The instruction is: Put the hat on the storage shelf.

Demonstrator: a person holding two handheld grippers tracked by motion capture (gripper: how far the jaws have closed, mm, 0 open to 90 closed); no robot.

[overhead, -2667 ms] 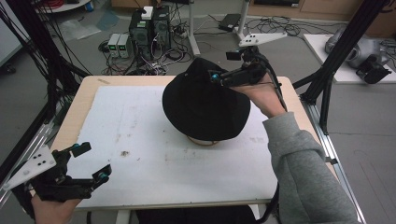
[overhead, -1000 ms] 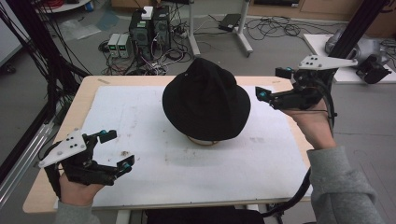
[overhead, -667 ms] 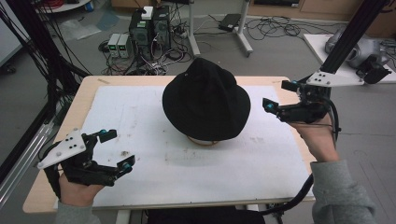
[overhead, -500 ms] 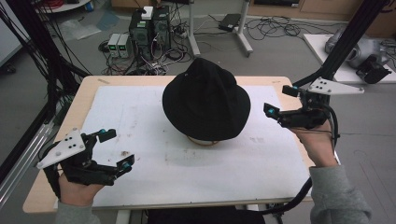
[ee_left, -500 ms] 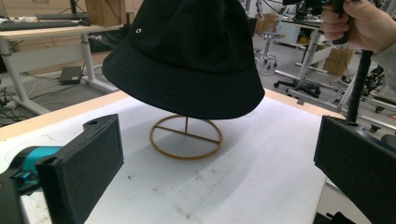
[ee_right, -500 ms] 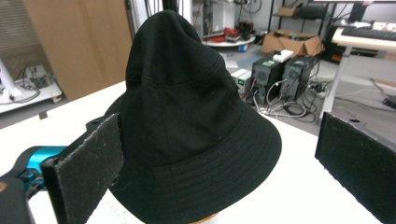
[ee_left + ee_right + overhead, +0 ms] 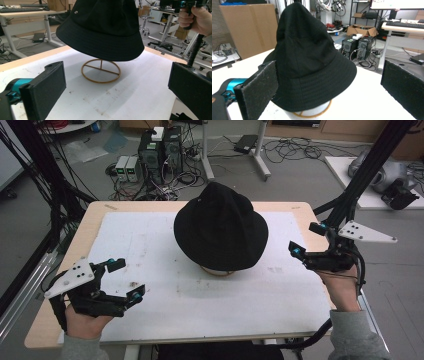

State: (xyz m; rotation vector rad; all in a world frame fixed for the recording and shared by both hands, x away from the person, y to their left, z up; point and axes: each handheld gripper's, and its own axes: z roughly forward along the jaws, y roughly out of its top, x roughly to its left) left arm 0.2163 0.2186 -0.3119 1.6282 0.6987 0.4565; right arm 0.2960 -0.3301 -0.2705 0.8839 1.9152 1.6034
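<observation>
A black bucket hat (image 7: 220,230) sits on a stand near the middle of a wooden table (image 7: 300,207) covered by a white mat (image 7: 200,300). From the left gripper view, the hat (image 7: 102,27) hangs well above the mat on a stand whose base is a thin wooden ring (image 7: 101,71) with crossed spokes. The left gripper (image 7: 124,279), held in a hand at the near left corner of the table, has its jaws spread wide and grasps nothing; it is well apart from the hat. The right gripper (image 7: 307,240), held at the table's right edge, is also spread wide and empty, near the hat's brim but not touching it. In the right gripper view the hat (image 7: 307,60) stands between the two jaws, farther off. Beyond the table, on the floor, stand computer towers (image 7: 160,145) amid tangled cables (image 7: 300,150). Black frame poles (image 7: 370,165) rise at the right
</observation>
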